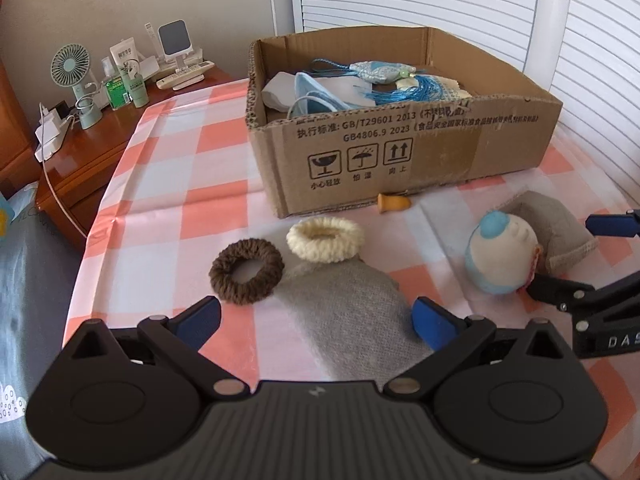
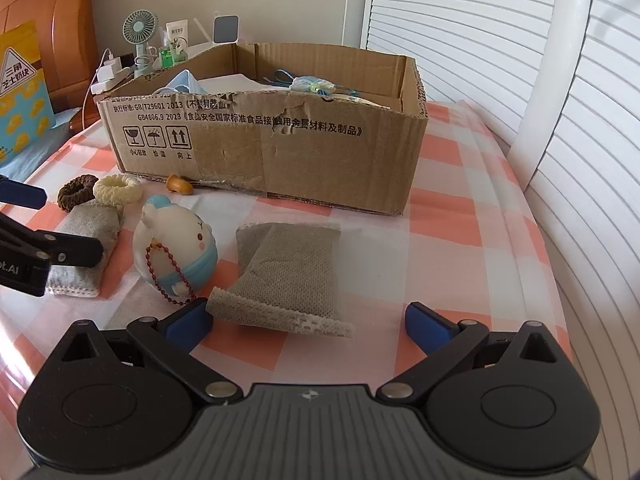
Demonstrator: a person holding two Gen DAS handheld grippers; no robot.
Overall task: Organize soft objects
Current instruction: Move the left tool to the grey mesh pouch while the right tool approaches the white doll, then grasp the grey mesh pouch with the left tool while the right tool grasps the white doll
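A cardboard box (image 1: 400, 152) (image 2: 280, 152) stands on the checked cloth and holds a blue face mask (image 1: 316, 96), a tasselled sachet (image 1: 380, 72) and other soft items. In front lie a brown scrunchie (image 1: 246, 272) (image 2: 76, 192), a cream scrunchie (image 1: 324, 238) (image 2: 118, 189), a grey pouch (image 1: 344, 320) (image 2: 86, 240), a round plush toy (image 1: 502, 258) (image 2: 176, 248) and a second grey pouch (image 1: 556, 228) (image 2: 288, 268). My left gripper (image 1: 316, 324) is open over the first pouch. My right gripper (image 2: 308, 324) is open at the near end of the second pouch.
A small orange piece (image 1: 392, 202) (image 2: 180, 184) lies against the box front. A wooden nightstand (image 1: 100, 136) at the left carries a fan (image 1: 74, 76), bottles and chargers. White shutters (image 2: 480, 20) and a white rail (image 2: 560, 60) stand behind and to the right.
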